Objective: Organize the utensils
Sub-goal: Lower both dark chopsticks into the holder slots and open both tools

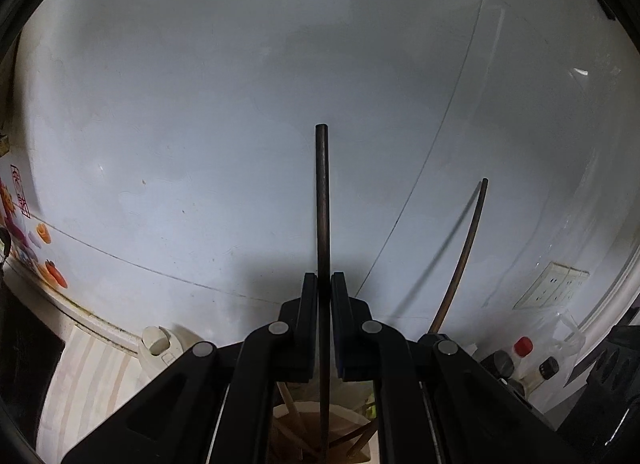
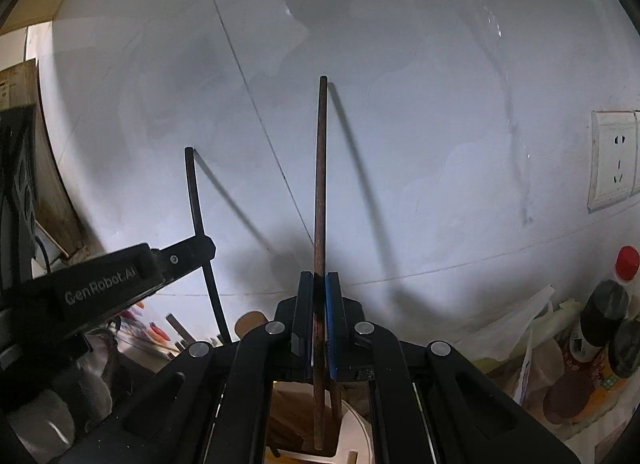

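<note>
**Two chopsticks over the white pot**

The left tool (image 1: 324, 284) is pinching a dark chopstick (image 1: 322, 191) tight between its two black fingers. The chopstick is standing almost straight up, with its top end high in front of the white wall (image 1: 200, 103). Its bottom end is reaching down into a white pot (image 1: 304, 416) under the tool. More wooden sticks are leaning inside that pot.

The right tool (image 2: 320, 284) is pinching a brown chopstick (image 2: 321, 183) tight as well, between fingers with blue pads (image 2: 331, 324). This chopstick is also standing almost straight up. Its bottom end is sitting just inside the white pot (image 2: 352, 420), near the rim.

In the right tool's view, the left tool (image 2: 200, 242) is showing on the left side, holding its dark chopstick (image 2: 194, 191) up beside the brown one. The two chopsticks are near each other but are not touching. Both are throwing long shadows on the wall.

A white wall socket (image 2: 614, 159) is sitting on the wall to the right. Bottles (image 2: 604, 312) with dark and red caps are standing on the counter below it, beside a clear plastic bag (image 2: 516, 328).
</note>
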{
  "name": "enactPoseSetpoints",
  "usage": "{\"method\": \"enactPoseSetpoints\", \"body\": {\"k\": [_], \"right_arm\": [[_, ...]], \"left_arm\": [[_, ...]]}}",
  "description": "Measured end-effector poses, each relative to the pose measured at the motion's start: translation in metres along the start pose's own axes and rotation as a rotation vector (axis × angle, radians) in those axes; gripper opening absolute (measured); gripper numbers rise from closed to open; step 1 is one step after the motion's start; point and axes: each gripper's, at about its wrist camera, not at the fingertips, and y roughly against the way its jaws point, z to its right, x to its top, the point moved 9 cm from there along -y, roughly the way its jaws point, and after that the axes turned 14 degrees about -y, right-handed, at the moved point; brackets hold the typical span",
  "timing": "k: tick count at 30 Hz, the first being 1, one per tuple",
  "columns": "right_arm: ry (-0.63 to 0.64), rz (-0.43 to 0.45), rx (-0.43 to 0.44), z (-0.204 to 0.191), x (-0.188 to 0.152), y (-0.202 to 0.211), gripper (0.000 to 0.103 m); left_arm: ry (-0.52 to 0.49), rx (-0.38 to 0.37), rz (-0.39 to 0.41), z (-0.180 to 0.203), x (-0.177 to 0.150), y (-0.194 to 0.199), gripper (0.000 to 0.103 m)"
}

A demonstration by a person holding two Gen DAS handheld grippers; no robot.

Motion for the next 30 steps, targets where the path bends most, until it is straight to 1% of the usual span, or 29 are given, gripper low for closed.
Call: {"method": "enactPoseSetpoints", "body": {"k": [4,9,11,23,26,30], "right_arm": [[0.003,-0.002,-0.001,0.004,-0.006,0.0,0.006],[0.01,0.003,-0.001,0.007,-0.005,0.003,0.006],[0.008,0.003,-0.005,0.005,-0.007,-0.001,0.006],[0.017,-0.001,-0.015,0.002,-0.005,-0.013,0.006],[0.019,-0.003,-0.014,0.001,-0.006,-0.013,0.006],[0.023,-0.007,-0.014,0.001,-0.007,-0.012,0.006]], "left_arm": [[-0.003,0.006,-0.005,-0.003,-0.004,0.0,0.004],[-0.002,0.014,0.009,-0.006,0.002,-0.003,0.004],[-0.02,0.024,0.019,-0.002,0.005,-0.004,0.004],[-0.061,0.038,0.03,0.004,0.014,-0.01,0.004],[-0.056,0.033,0.03,0.005,0.016,-0.012,0.004],[-0.048,0.025,0.022,0.005,0.011,-0.012,0.004]]}}
